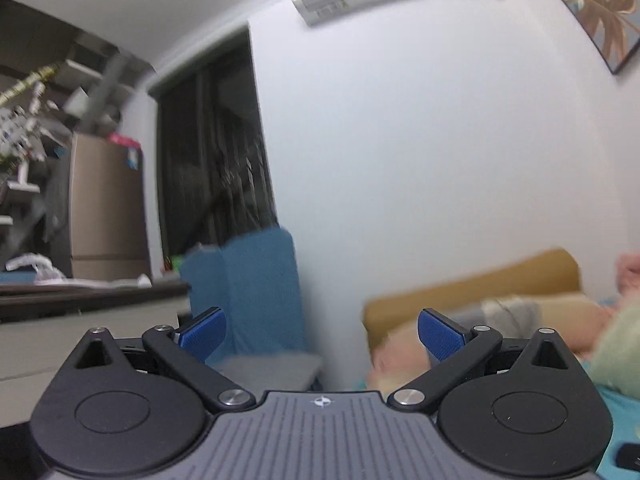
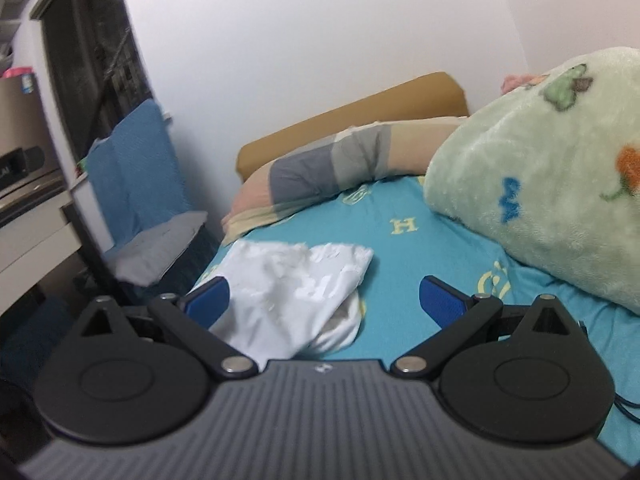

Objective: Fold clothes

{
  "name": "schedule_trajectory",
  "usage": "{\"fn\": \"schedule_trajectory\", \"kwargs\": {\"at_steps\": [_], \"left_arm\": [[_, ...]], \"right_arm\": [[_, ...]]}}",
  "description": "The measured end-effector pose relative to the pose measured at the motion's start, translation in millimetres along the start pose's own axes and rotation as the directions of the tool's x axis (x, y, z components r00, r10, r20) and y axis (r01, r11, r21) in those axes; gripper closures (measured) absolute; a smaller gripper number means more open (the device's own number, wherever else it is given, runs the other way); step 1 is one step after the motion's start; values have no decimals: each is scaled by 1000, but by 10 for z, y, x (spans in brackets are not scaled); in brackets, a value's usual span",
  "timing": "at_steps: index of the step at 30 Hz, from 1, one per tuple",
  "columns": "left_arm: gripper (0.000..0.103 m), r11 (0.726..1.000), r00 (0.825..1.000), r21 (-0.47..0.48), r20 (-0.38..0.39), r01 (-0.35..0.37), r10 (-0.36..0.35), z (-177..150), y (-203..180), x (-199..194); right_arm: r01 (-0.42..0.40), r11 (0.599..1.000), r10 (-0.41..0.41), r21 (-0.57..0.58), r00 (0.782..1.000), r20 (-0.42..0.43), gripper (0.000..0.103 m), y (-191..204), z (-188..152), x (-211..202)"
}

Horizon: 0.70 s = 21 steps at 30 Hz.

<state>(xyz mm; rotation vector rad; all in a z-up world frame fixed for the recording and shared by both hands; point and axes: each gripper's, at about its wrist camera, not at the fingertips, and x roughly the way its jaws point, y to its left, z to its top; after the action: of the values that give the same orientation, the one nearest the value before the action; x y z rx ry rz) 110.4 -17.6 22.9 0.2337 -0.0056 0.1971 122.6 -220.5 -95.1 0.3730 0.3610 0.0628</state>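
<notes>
We see the white garment [image 2: 296,292] lying crumpled on the bed [image 2: 420,248], just ahead of our right hand-held gripper [image 2: 324,300] and nearer its left finger. Both it and the left hand-held gripper [image 1: 322,336] gape wide, holding nothing.

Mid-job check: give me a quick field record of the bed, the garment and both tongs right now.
garment: white garment, crumpled in a loose heap, not folded flat
garment location: on the turquoise bedsheet, near the bed's left edge
left tongs: open, empty, aimed at the wall, garment not in their view
right tongs: open, empty, above the garment; contact cannot be told
nearby: green fleece blanket piled at right; pillow at the headboard
fold status: not yet done
</notes>
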Motion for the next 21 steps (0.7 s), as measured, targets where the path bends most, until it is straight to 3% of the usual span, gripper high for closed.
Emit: {"fn": "schedule_trajectory", "kwargs": {"at_steps": [3, 5, 8, 10, 13, 18, 21], "left_arm": [[0, 999, 995, -28, -99, 20, -23, -151, 125, -390], [0, 999, 982, -31, -186, 16, -22, -246, 178, -584], [0, 999, 975, -48, -223, 6, -16, -251, 304, -577], [0, 998, 970, -61, -243, -1, -14, -250, 390, -560], [0, 997, 962, -79, -273, -12, -10, -250, 519, -536], [0, 986, 949, -166, -313, -16, -37, -355, 762, -266], [0, 983, 953, -183, -302, -21, -35, -509, 877, -61]], "right_arm": [[-55, 998, 53, -34, 997, -52, 0, 89, -100, -158], [-67, 992, 59, -108, 995, -80, 0, 198, -187, -237], [-92, 969, 65, -229, 990, -122, 7, 364, -343, -297], [-111, 962, 74, -251, 986, -152, 25, 444, -405, -285], [-139, 955, 88, -261, 977, -196, 28, 556, -477, -251], [-136, 949, 72, -283, 971, -227, 28, 836, -506, 176], [-131, 899, 41, -419, 976, -216, 29, 1092, -645, 617]]}}
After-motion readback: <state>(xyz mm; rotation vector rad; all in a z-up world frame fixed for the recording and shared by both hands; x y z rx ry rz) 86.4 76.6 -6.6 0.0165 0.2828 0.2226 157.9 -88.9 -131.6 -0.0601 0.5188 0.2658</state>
